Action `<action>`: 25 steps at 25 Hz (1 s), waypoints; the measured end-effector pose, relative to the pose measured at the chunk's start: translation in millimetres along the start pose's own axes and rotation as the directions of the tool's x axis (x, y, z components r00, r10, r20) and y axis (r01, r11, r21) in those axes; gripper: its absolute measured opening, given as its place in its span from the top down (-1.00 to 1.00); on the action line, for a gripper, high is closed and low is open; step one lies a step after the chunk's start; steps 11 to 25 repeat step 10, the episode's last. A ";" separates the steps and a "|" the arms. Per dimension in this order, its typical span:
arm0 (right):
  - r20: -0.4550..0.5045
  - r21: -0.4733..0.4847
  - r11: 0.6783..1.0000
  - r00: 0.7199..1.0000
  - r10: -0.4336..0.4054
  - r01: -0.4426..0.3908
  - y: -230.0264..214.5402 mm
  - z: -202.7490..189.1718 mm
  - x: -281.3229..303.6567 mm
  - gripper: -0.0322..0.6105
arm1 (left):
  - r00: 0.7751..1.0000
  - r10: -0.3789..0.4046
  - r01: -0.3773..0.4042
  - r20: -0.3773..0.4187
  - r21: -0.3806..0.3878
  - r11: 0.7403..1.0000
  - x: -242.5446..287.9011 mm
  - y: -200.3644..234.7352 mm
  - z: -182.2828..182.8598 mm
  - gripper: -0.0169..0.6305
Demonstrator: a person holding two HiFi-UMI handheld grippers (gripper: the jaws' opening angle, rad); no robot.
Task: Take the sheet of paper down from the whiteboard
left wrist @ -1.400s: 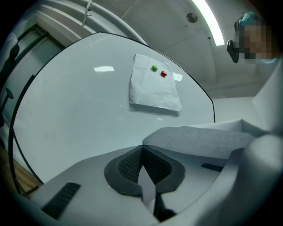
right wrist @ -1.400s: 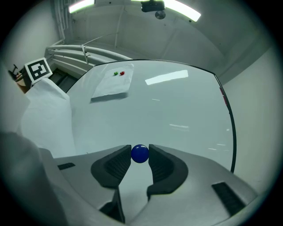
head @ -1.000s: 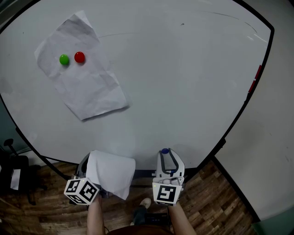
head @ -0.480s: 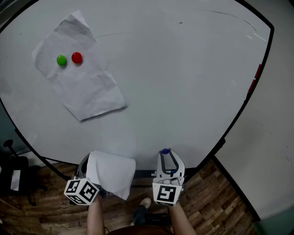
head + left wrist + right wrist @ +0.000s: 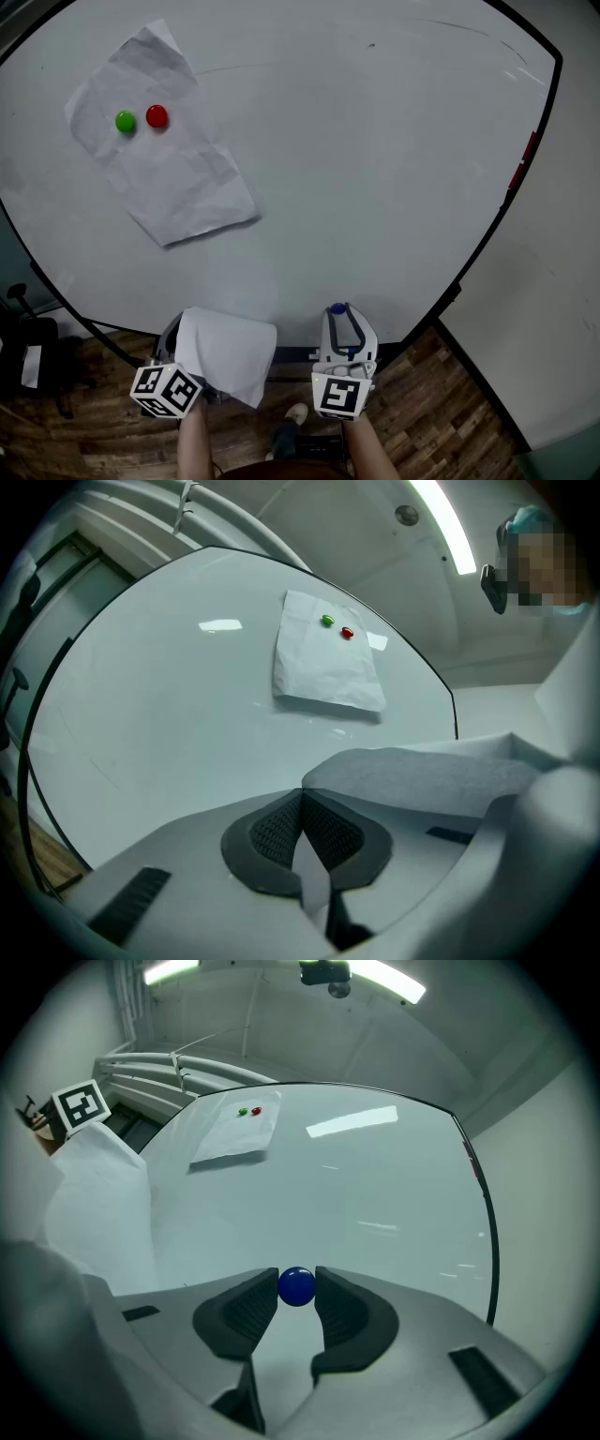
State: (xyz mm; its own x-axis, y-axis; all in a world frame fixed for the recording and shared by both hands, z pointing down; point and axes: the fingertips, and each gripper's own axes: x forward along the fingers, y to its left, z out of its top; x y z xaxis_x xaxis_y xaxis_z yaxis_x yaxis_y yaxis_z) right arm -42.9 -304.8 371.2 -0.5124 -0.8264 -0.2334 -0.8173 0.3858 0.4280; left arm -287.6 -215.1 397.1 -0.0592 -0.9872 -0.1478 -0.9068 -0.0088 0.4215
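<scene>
A crumpled white sheet (image 5: 161,150) hangs on the whiteboard (image 5: 375,159) at the upper left, pinned by a green magnet (image 5: 125,121) and a red magnet (image 5: 157,116). Below the board's lower edge my left gripper (image 5: 187,349) is shut on a second white sheet of paper (image 5: 228,353), which drapes over it; in the left gripper view the paper (image 5: 441,780) curls to the right of the closed pads. My right gripper (image 5: 337,314) is shut on a small blue magnet (image 5: 297,1285), pinched at its fingertips. Both grippers sit well below the pinned sheet (image 5: 234,1131).
The whiteboard has a black frame (image 5: 487,234) and small red items (image 5: 521,161) at its right edge. Wooden floor (image 5: 422,412) lies below. A dark chair (image 5: 28,361) stands at lower left. A person's shoe (image 5: 296,414) shows between the grippers.
</scene>
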 end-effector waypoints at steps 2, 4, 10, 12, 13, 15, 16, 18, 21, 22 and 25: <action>0.000 -0.005 1.000 1.000 0.001 -0.001 0.0 0.0 0.2 0.48 | 1.000 0.000 0.000 0.000 0.000 1.000 0.2 0.0 -0.1 0.88; -0.003 -0.002 1.000 1.000 0.000 0.000 -0.2 -0.4 0.1 0.48 | 1.000 0.000 0.000 -0.002 0.000 1.000 0.3 0.0 -0.6 0.88; 0.011 -0.003 1.000 1.000 0.000 0.001 -1.3 0.8 0.7 0.48 | 1.000 0.000 0.000 -0.004 0.002 1.000 1.4 -1.4 -0.7 0.88; 0.011 -0.003 1.000 1.000 0.000 0.001 -1.3 0.8 0.7 0.48 | 1.000 0.000 0.000 -0.004 0.002 1.000 1.4 -1.4 -0.7 0.88; 0.011 -0.003 1.000 1.000 0.000 0.001 -1.3 0.8 0.7 0.48 | 1.000 0.000 0.000 -0.004 0.002 1.000 1.4 -1.4 -0.7 0.88; 0.011 -0.003 1.000 1.000 0.000 0.001 -1.3 0.8 0.7 0.48 | 1.000 0.000 0.000 -0.004 0.002 1.000 1.4 -1.4 -0.7 0.88; 0.011 -0.003 1.000 1.000 0.000 0.001 -1.3 0.8 0.7 0.48 | 1.000 0.000 0.000 -0.004 0.002 1.000 1.4 -1.4 -0.7 0.88; 0.011 -0.003 1.000 1.000 0.000 0.001 -1.3 0.8 0.7 0.48 | 1.000 0.000 0.000 -0.004 0.002 1.000 1.4 -1.4 -0.7 0.88; 0.011 -0.003 1.000 1.000 0.000 0.001 -1.3 0.8 0.7 0.48 | 1.000 0.000 0.000 -0.004 0.002 1.000 1.4 -1.4 -0.7 0.88; 0.011 -0.003 1.000 1.000 0.000 0.001 -1.3 0.8 0.7 0.48 | 1.000 0.000 0.000 -0.004 0.002 1.000 1.4 -1.4 -0.7 0.88; 0.011 -0.003 1.000 1.000 0.000 0.001 -1.3 0.8 0.7 0.48 | 1.000 0.000 0.000 -0.004 0.002 1.000 1.4 -1.4 -0.7 0.88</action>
